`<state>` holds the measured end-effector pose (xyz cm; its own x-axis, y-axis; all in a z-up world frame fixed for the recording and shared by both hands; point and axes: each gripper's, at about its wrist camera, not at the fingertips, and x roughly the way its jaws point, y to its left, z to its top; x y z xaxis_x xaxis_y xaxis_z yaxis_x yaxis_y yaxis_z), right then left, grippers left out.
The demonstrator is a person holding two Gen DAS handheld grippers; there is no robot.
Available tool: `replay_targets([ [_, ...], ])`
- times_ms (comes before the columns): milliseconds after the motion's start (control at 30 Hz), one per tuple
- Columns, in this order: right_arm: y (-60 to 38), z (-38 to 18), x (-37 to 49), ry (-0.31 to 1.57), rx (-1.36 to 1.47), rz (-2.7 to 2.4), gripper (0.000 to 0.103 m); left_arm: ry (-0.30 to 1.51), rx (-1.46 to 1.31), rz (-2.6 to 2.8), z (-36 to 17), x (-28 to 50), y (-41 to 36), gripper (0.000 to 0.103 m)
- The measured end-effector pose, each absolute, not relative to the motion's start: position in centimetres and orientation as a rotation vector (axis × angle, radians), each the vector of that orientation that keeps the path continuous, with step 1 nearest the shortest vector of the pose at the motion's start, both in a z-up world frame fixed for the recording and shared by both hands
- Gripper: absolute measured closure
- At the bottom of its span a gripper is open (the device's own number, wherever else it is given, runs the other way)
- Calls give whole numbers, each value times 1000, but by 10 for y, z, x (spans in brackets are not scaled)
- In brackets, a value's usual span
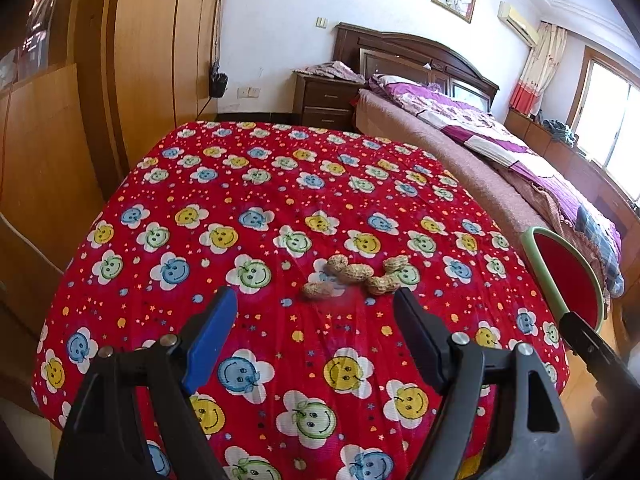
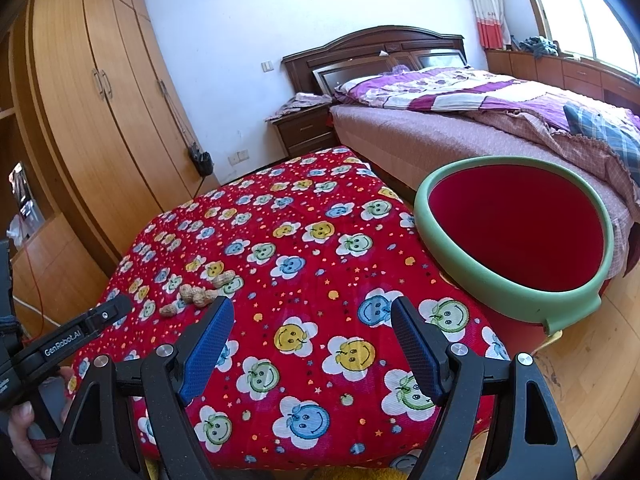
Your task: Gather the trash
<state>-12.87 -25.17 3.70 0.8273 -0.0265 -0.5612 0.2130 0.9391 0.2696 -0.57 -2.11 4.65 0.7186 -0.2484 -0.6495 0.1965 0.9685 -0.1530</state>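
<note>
Sunlit bedroom walls, a tall wooden wardrobe and a dark wooden bed with a purple quilt surround a table draped in a red cloth printed with smiling flowers. Five tan peanut shells lie clustered on the cloth, toward the table's near right part in the left wrist view and close to its left edge in the right wrist view.

Only the right wrist view shows the whole round red bin with a pale green rim, standing just beside the table's right edge, its mouth open; the left wrist view catches merely a sliver of it.

Left gripper hovers above the cloth, its blue-padded fingers spread wide with nothing between them, the shells just ahead of the tips. Right gripper hangs over the table's near edge, fingers likewise spread and empty, pointing between the shells and the bin. Seen from the right wrist camera, the left gripper reaches in from the left, held by a hand at the lower corner.
</note>
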Motion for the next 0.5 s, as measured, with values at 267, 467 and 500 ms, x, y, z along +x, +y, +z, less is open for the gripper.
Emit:
replay_targets([
  [267,-238,39,-68,673,211,-119,21,764,-37,-176,43,47,-7,23],
  [467,-227,15,12,804,164,-141,21,835,-5,-90,23,108,6,23],
  [500,-225,9,24,820,147,-156,21,847,2,-82,19,114,7,23],
])
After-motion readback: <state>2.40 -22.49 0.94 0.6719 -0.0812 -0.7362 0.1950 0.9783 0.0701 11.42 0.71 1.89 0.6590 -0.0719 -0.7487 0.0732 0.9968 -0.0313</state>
